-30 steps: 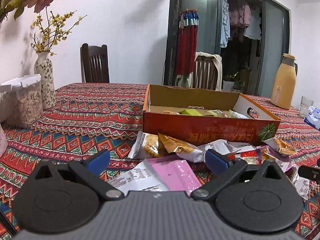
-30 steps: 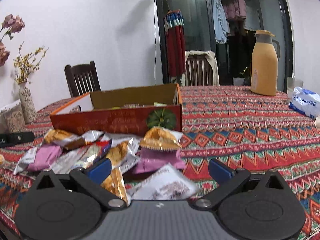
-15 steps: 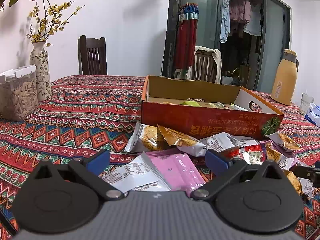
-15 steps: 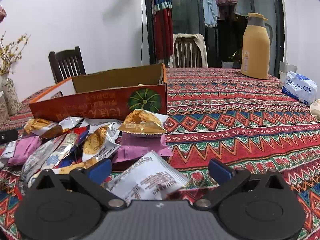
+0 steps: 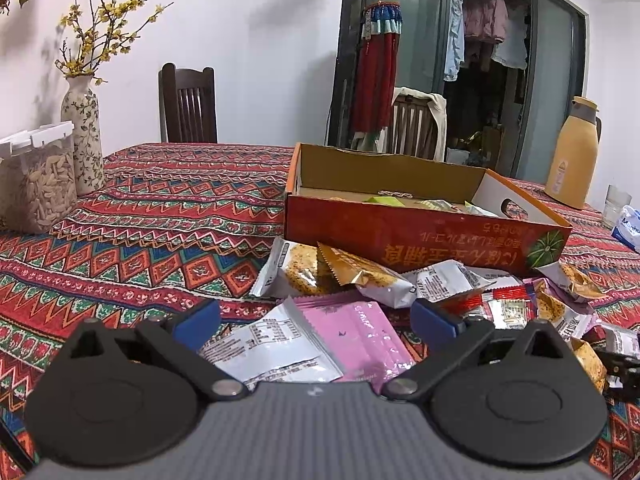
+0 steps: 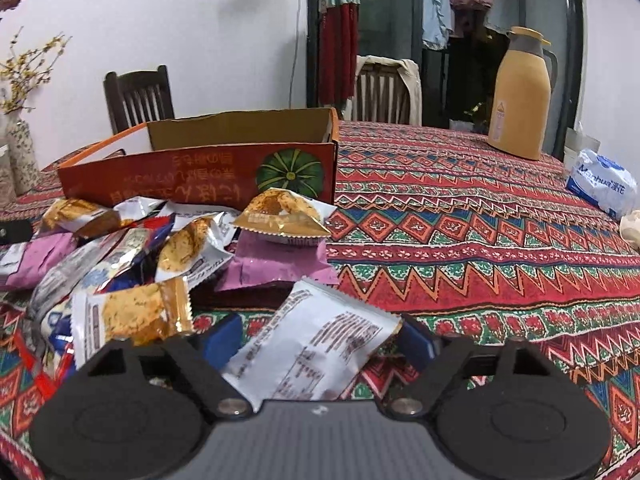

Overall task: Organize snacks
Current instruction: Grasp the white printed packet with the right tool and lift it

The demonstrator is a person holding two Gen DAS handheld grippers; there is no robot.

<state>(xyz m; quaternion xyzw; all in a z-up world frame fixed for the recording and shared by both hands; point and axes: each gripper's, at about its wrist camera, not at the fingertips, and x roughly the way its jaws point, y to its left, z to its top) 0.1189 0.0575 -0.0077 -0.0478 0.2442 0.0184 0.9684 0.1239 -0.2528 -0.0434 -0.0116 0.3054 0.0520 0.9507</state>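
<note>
1. The left gripper point(image 5: 316, 320) is spread wide and grips nothing; a white-backed snack packet point(image 5: 272, 344) and a pink snack packet point(image 5: 360, 332) lie flat on the surface between its blue fingertips point(image 5: 198, 318), the pink one nearer the right-hand tip.
2. The right gripper point(image 6: 316, 342) is also wide open, with a white printed snack packet point(image 6: 316, 344) lying inside the gap. Its edges seem to reach both fingertips point(image 6: 416, 344), though contact is hard to judge from this low angle.
3. That packet's long axis runs diagonally, from near-left to far-right across the gap, so a closing pinch would probably meet its corners rather than its flat sides.
4. Ahead and left of the right gripper sits the loose heap of snack packets point(image 6: 132, 248); a gold-topped packet point(image 6: 280, 216) rests on a purple one.
5. Just beyond the heap stands the orange cardboard box point(image 6: 200, 176), open-topped, a few snacks already inside, straight ahead of both grippers.
6. The right gripper looks readier to lift.
</note>
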